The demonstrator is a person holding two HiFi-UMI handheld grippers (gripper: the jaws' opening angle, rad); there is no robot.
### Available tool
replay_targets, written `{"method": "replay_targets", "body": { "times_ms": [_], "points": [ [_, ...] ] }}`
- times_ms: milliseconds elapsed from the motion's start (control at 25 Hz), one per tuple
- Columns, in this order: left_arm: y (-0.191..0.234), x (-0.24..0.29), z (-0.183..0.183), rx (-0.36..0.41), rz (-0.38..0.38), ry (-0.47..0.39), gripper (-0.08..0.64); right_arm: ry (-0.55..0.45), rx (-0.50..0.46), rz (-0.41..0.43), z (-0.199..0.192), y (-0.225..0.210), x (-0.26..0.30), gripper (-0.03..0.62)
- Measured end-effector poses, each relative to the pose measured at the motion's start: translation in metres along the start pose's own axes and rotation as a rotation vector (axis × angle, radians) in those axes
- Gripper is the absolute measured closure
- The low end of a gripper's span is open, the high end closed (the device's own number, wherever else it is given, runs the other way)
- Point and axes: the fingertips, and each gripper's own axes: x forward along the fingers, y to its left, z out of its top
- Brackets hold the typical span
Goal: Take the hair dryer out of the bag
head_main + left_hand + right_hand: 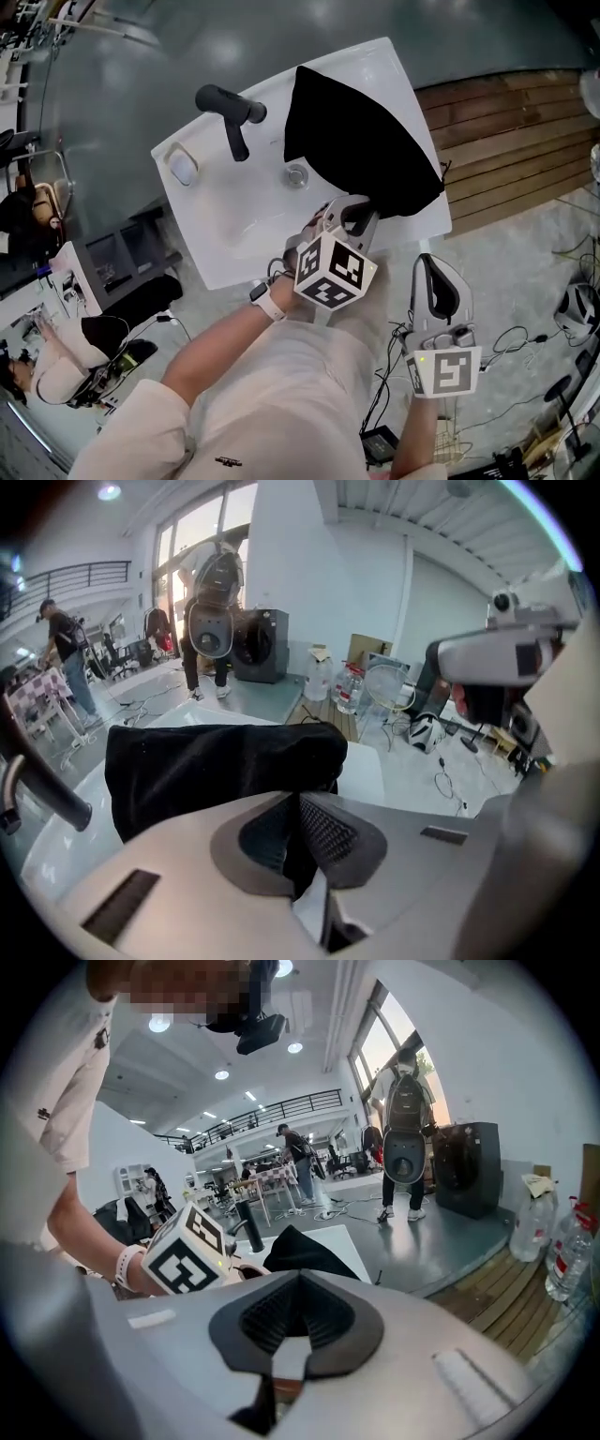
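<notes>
Left arm: reached forward over the near edge of the table, the forearm bare and a white wristband (270, 302) on the wrist; the marker cube (335, 270) faced up toward the head camera.
Left gripper (356, 217) (295, 832): pointed steeply down at the near rim of the bag, its jaws pinched on a fold of the black fabric.
Right arm: held low and to the right, off the table's near right corner and over the floor.
Right gripper (429, 267) (300, 1312): tilted slightly down, jaws pressed together with nothing between them, well apart from the bag.
Bag (356, 131) (216, 761): black and soft, slumped on the right half of the table, with its right edge reaching the table's edge.
Hair dryer (230, 108): dark grey, lying out of the bag on the far left part of the table, clear of the black fabric.
Table (234, 216): white and rectangular, with a small round metal fitting (296, 174) just left of the bag and a pale rounded block (181, 164) near the left edge.
Floor (112, 112): glossy grey, with a band of wooden planking (506, 131) to the right and loose cables (511, 342) near the right arm.
Room: an open hall with large windows; a person with a backpack (214, 611) stood beside a dark boxy appliance (262, 644), and plastic bottles (323, 679) sat on the planking.
</notes>
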Motion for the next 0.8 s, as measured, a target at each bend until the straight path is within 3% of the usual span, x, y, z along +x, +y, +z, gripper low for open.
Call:
{"method": "replay_targets", "body": {
  "times_ms": [280,360,800],
  "points": [
    [0.027,-0.02,0.03,-0.167,-0.042,-0.074,0.541,0.015,-0.025,0.04,-0.013,-0.003,0.025,0.58],
    [0.037,-0.022,0.032,-0.211,-0.043,-0.072,0.541,0.012,-0.041,0.063,-0.011,-0.003,0.032,0.516],
    [0.063,-0.019,0.038,-0.266,0.01,-0.081,0.541,0.096,-0.152,0.135,-0.005,0.005,0.073,0.376]
  ]
}}
